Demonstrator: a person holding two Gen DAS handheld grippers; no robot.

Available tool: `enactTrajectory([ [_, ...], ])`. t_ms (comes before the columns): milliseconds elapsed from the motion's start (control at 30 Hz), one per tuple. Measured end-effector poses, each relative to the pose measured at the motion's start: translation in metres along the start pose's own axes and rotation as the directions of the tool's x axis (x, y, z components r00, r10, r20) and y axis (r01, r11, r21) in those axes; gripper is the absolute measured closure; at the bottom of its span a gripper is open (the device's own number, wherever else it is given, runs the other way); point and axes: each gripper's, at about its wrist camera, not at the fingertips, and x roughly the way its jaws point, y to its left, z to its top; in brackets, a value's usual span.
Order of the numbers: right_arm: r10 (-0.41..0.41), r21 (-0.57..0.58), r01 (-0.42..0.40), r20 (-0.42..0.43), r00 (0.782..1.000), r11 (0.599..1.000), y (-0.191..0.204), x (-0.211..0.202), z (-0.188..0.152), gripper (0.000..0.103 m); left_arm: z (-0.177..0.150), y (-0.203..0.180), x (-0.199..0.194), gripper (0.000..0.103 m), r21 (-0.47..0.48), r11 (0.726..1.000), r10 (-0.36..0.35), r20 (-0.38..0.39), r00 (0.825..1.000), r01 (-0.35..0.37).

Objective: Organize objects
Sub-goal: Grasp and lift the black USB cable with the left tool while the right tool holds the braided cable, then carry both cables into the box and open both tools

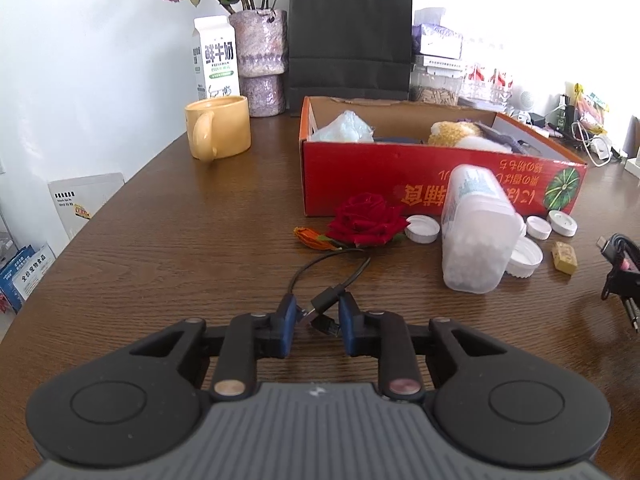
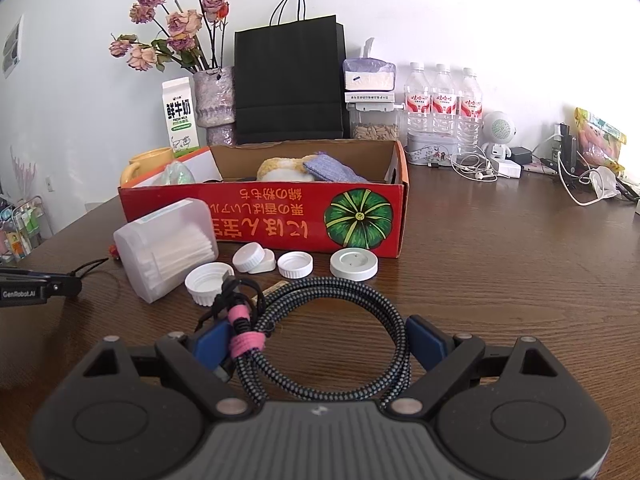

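My left gripper [image 1: 318,314] sits low over the brown table [image 1: 160,260], its blue pads closed on the plugs of a short black USB cable [image 1: 326,300]. The cable's loop trails toward a red rose [image 1: 366,220]. My right gripper [image 2: 320,340] stands wide, and its pads touch both sides of a coiled braided cable [image 2: 340,292] bound with pink ties. I cannot tell whether the coil rests on the table. The red cardboard box [image 2: 260,216] behind holds cloths and a knitted item. In the right wrist view the left gripper [image 2: 76,284] shows at the left edge.
A clear box of cotton swabs [image 1: 476,232] lies on its side before the red box, with several white caps [image 2: 294,264] and an orange flower [image 1: 312,238]. A yellow mug [image 1: 220,128], milk carton [image 1: 216,60], vase, black bag [image 1: 350,32] and water bottles [image 2: 440,100] line the back.
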Motion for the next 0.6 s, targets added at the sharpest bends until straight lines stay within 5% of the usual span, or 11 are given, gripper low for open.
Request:
enactTrajectory([
  [600, 0.010, -0.032, -0.008, 0.056, 0.998, 0.999, 0.006, -0.008, 0.017, 0.012, 0.027, -0.011, -0.024, 0.080, 0.014, 1.000, -0.016, 0.109, 0.994, 0.015],
])
